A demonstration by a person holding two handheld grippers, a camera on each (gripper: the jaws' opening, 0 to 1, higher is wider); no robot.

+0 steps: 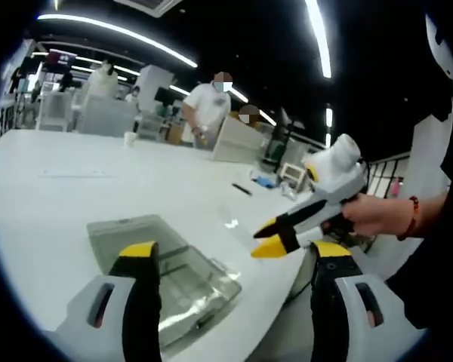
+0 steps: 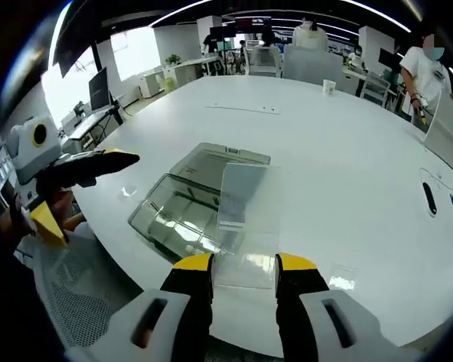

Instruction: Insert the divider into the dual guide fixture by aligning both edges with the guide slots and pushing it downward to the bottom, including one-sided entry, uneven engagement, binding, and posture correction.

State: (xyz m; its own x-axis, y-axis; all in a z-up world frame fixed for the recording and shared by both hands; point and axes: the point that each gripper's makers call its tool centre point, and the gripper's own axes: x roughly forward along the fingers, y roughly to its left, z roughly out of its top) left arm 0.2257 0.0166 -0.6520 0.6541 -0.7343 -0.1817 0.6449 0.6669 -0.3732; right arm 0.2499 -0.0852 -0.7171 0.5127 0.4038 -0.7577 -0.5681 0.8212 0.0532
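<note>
Right hand-held gripper point(image 2: 243, 269) pinches the clear flat divider point(image 2: 245, 226) above the transparent fixture point(image 2: 185, 207); left hand-held gripper point(image 1: 234, 260) hangs released.

Both tongs had black jaws with yellow tips and pale grey housings with a dark slot. The right tongs point(image 1: 275, 235) had a white rounded body. The person's hand point(image 1: 377, 213) wore a red-brown bead bracelet point(image 1: 413, 219) and dark-and-white clothing.

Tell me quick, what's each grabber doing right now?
Left gripper: open, holding nothing, above the clear guide fixture.
Right gripper: closed on the clear divider.
</note>
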